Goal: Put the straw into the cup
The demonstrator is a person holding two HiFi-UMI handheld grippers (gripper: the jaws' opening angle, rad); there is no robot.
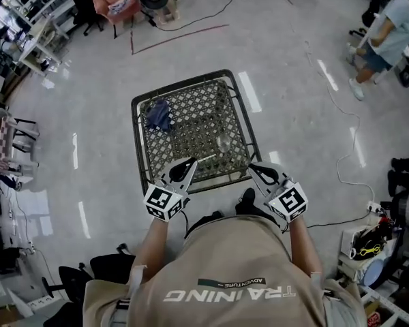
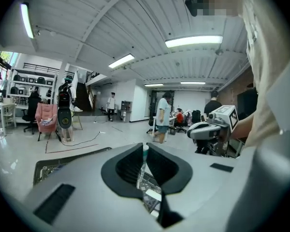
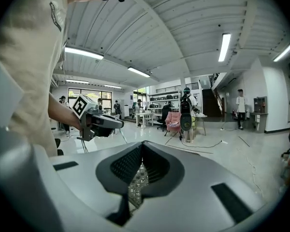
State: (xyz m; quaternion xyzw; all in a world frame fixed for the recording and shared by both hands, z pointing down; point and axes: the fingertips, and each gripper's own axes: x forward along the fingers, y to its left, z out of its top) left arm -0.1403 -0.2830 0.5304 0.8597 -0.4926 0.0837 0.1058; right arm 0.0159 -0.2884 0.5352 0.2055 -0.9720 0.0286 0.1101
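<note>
A clear cup (image 1: pixel 223 143) stands on the black mesh table (image 1: pixel 240 107), right of centre. My left gripper (image 1: pixel 187 166) hovers over the table's near edge, shut on a thin white straw (image 1: pixel 204 159) that pokes out toward the right. In the left gripper view the straw (image 2: pixel 144 164) stands upright between the closed jaws, its tip greenish. My right gripper (image 1: pixel 260 169) sits at the near right corner of the table, shut with nothing in it. Only mesh shows through the slit below its meeting jaws in the right gripper view (image 3: pixel 141 151). The cup lies beyond and between both grippers.
A crumpled blue cloth (image 1: pixel 158 114) lies on the table's far left part. Cables run across the glossy floor (image 1: pixel 327 94). A person (image 1: pixel 385 36) stands at the far right, and chairs and clutter line the room's left and right edges.
</note>
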